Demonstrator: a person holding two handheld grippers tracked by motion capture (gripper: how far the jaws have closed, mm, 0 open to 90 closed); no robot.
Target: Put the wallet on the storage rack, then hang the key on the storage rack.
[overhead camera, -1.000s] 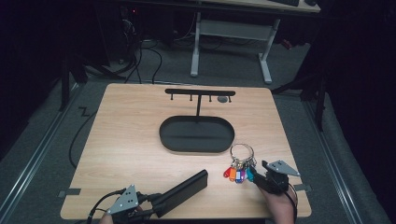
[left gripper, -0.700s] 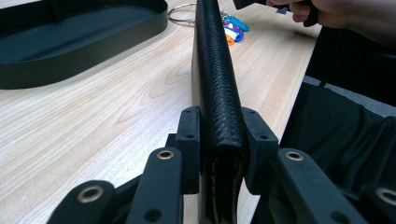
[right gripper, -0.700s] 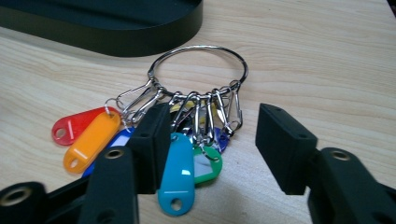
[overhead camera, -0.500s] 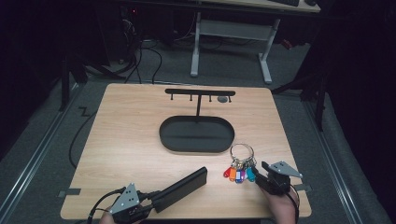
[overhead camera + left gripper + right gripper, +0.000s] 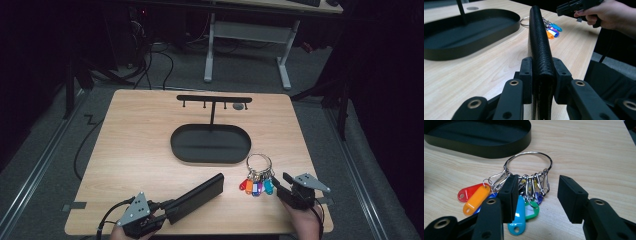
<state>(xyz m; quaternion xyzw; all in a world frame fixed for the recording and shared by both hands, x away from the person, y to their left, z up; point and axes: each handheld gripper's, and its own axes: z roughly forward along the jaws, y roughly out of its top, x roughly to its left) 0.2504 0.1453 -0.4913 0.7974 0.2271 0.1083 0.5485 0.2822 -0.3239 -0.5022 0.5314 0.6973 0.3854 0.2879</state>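
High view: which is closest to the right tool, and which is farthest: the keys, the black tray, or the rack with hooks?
From the right tool:
1. Keys, just to its left, near the table's front edge.
2. Black tray, mid-table, beyond the keys.
3. Rack with hooks, standing behind the tray at the far edge.

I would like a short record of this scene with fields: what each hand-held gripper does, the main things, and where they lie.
left hand-held gripper: shut on the black wallet, jaws just closing
right hand-held gripper: open, around the clips of the key ring, which lies on the table
tray: middle of the table, behind both
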